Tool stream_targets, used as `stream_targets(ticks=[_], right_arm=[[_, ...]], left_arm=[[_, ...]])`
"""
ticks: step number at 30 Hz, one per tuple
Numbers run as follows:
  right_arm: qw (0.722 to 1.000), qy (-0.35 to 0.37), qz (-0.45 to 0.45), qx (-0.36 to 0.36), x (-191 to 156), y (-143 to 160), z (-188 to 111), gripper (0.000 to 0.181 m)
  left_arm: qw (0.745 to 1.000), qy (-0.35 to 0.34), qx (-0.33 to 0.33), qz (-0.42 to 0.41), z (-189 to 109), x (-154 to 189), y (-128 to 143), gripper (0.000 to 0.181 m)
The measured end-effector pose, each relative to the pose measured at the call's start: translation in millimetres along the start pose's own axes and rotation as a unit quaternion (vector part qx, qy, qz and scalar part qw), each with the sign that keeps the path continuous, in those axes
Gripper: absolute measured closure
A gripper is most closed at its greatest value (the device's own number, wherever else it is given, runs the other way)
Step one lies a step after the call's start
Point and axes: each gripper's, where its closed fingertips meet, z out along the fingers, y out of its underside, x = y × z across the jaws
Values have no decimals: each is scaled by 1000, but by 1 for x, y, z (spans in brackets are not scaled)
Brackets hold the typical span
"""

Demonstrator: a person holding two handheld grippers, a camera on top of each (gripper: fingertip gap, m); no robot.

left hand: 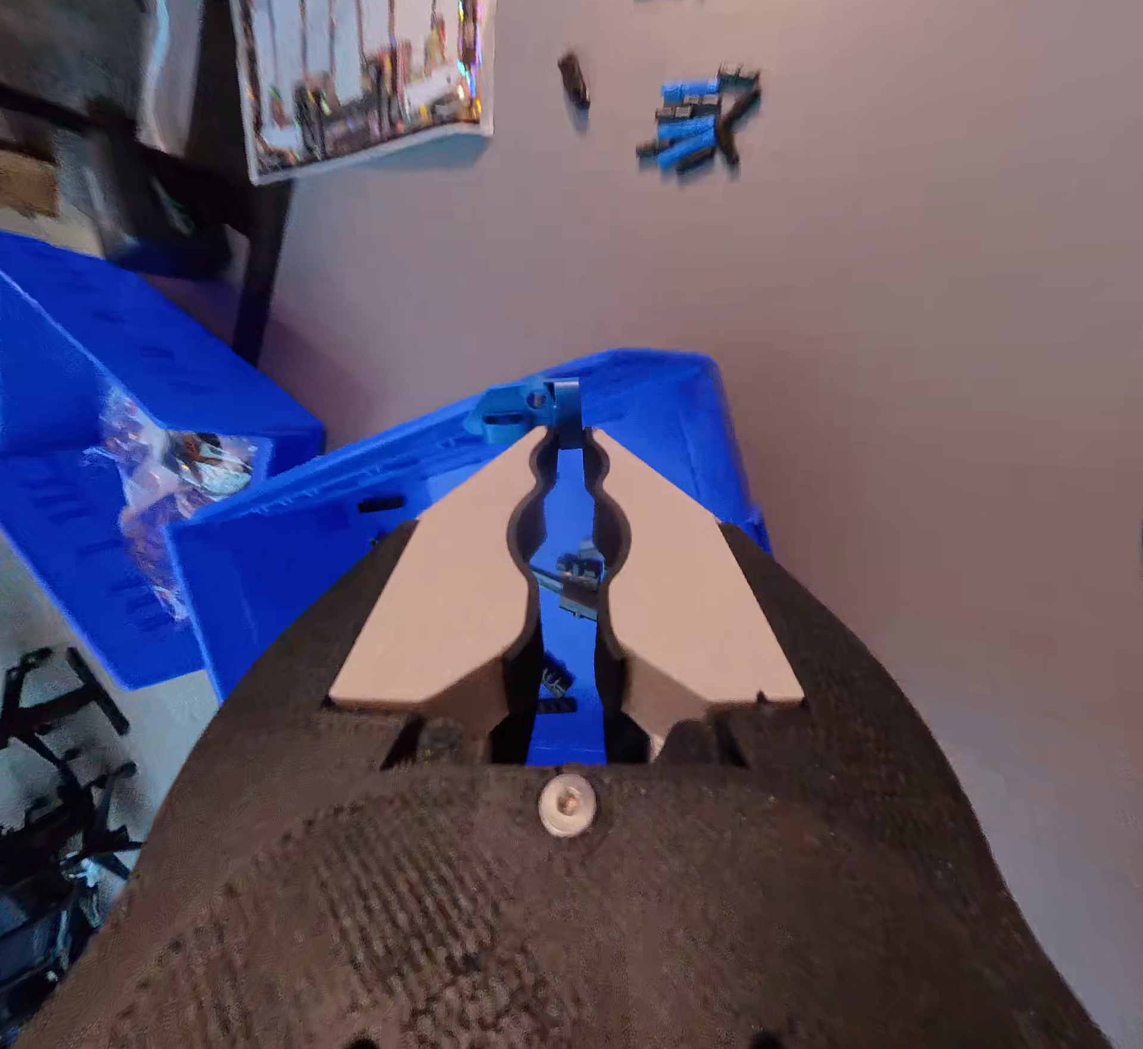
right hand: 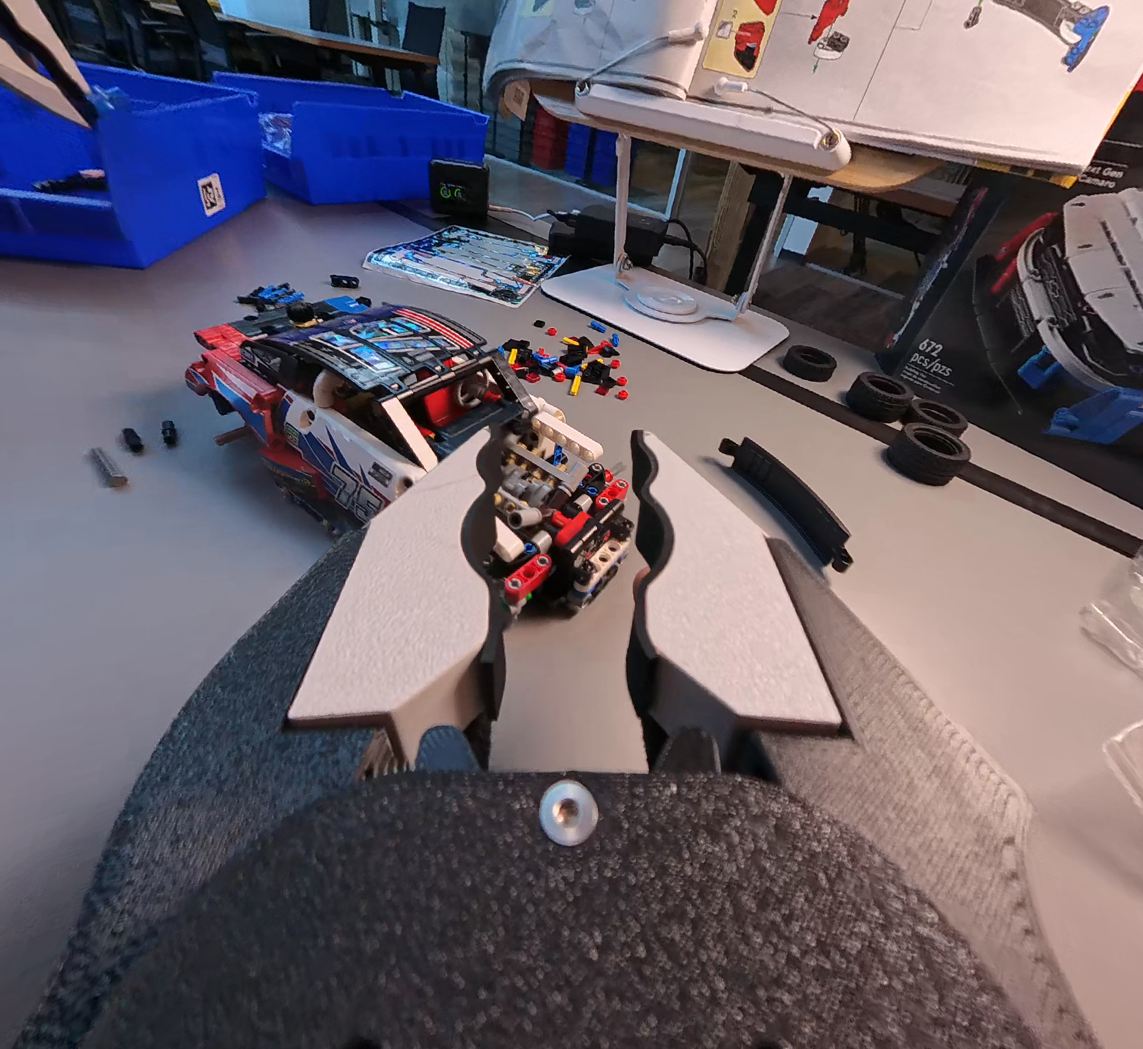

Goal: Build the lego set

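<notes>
My left gripper [left hand: 569, 432] is shut on a small blue lego piece [left hand: 556, 404] at its fingertips and holds it above a blue bin [left hand: 309, 555]. It also shows at the top left of the right wrist view [right hand: 93, 110]. A partly built red, white and blue lego car [right hand: 346, 394] lies on the grey table. My right gripper [right hand: 560, 447] is open, and its fingers stand either side of the car's exposed front end [right hand: 563, 518]. It holds nothing.
Loose blue and black pieces [left hand: 699, 122] and a sticker sheet [left hand: 371, 29] lie on the table. A pile of small pieces [right hand: 569, 360], a black curved piece [right hand: 785, 493], several tyres [right hand: 909, 425], the set's box [right hand: 1051, 308], a booklet stand [right hand: 680, 302] and a second blue bin [right hand: 371, 141] are around. The tips of one gripper are about 45 centimeters away from the tips of the other.
</notes>
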Motion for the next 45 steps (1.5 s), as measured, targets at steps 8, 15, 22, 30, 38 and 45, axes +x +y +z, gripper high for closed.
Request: stream_targets(ticks=[8,15,22,30,38,45], right_arm=[[988,-118,100,31,-90,-68,23,145],[963,-186,182,-70,-145,-66,48,151],[959,-179,180,-127,-150,-29,51,175],[973,-207,29,-96,-124,-17,29,181],[962,-209,-41,-171,-118,33,27,181],[954,-205,-90,-202,-123,51,28,181]], left_arm=[[962,-109,234,91,-33,71,-152,176],[937,-93,281,184,12,161,-232,176],[914,-130,260,285,28,193,-250,175],[917,31,390,79,1,191,-254,149],[834,141,476,-239,5,110,-229,149],[845,110,447,-272,30,97,-212,152]])
